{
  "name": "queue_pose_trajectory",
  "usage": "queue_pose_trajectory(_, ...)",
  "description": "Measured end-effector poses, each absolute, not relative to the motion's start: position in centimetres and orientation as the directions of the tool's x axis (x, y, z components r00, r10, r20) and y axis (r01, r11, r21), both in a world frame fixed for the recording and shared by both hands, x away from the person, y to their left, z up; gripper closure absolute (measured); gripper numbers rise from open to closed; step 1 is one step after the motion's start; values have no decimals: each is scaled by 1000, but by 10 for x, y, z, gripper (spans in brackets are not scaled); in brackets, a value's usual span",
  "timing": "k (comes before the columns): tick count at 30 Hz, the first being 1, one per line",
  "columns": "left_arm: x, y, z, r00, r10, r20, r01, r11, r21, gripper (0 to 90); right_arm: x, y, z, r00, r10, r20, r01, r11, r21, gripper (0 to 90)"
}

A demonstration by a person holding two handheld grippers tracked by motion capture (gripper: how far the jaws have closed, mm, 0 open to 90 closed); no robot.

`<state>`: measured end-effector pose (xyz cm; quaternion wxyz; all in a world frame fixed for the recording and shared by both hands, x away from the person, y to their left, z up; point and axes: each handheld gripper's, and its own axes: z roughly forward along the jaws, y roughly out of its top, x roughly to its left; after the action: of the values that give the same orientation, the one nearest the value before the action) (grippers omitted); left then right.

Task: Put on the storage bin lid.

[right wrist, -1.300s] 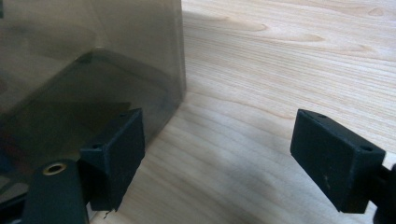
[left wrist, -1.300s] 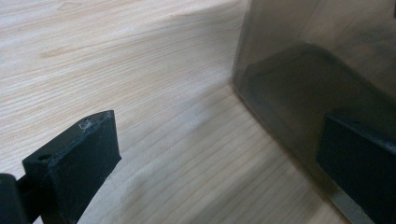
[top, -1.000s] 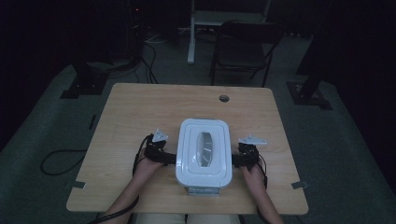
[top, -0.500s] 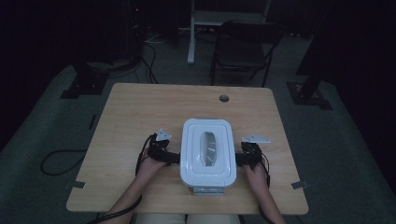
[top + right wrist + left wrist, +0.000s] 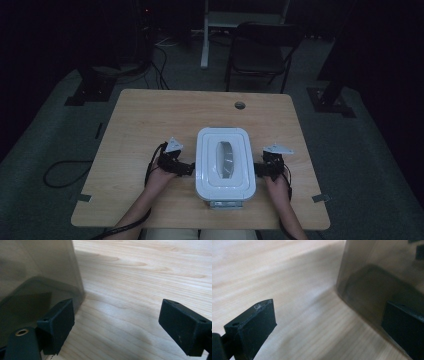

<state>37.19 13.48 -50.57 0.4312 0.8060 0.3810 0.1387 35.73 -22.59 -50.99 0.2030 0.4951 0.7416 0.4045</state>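
Note:
A white rectangular box [image 5: 223, 162] with an oval opening in its lid stands on the wooden table [image 5: 150, 115], near the front edge. My left gripper [image 5: 189, 169] lies level at the box's left side, jaws wide apart. In the left gripper view my left gripper [image 5: 329, 315] is open over bare wood, one jaw close to the box's grey wall [image 5: 374, 277]. My right gripper [image 5: 258, 170] lies at the box's right side. Its jaws have just been opening. In the right gripper view my right gripper [image 5: 117, 312] stands wide beside the box wall [image 5: 37, 270], with nothing between the jaws.
A round cable hole [image 5: 240, 105] sits near the table's far edge. Beyond the table stand a dark folding chair [image 5: 262, 55] and stand legs on a grey floor. A black cable [image 5: 60, 170] loops on the floor at the left.
The box has edged slightly to the right and looks a little lower. Both hands have stayed almost where they were at its sides.

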Motion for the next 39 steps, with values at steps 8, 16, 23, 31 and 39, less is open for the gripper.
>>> queue_pose_trajectory(8, 371, 137, -502, 683, 726, -82, 466, -347, 814, 6, 356, -227, -508, -431, 896, 105, 566, 177, 805, 132)
queue_pose_trajectory(16, 370, 150, -500, 680, 730, -64, 455, -352, 818, 6, 348, -235, -504, -419, 903, 97, 559, 172, 811, 131)
queue_pose_trajectory(23, 370, 164, -500, 662, 747, -70, 465, -334, 820, 6, 342, -246, -505, -381, 920, 86, 562, 157, 812, 130)
queue_pose_trajectory(31, 368, 177, -502, 640, 765, -71, 482, -328, 813, 6, 337, -258, -508, -351, 932, 92, 576, 138, 806, 131)
queue_pose_trajectory(39, 366, 195, -502, 613, 786, -75, 499, -312, 809, 6, 331, -263, -509, -335, 939, 77, 581, 142, 801, 131)
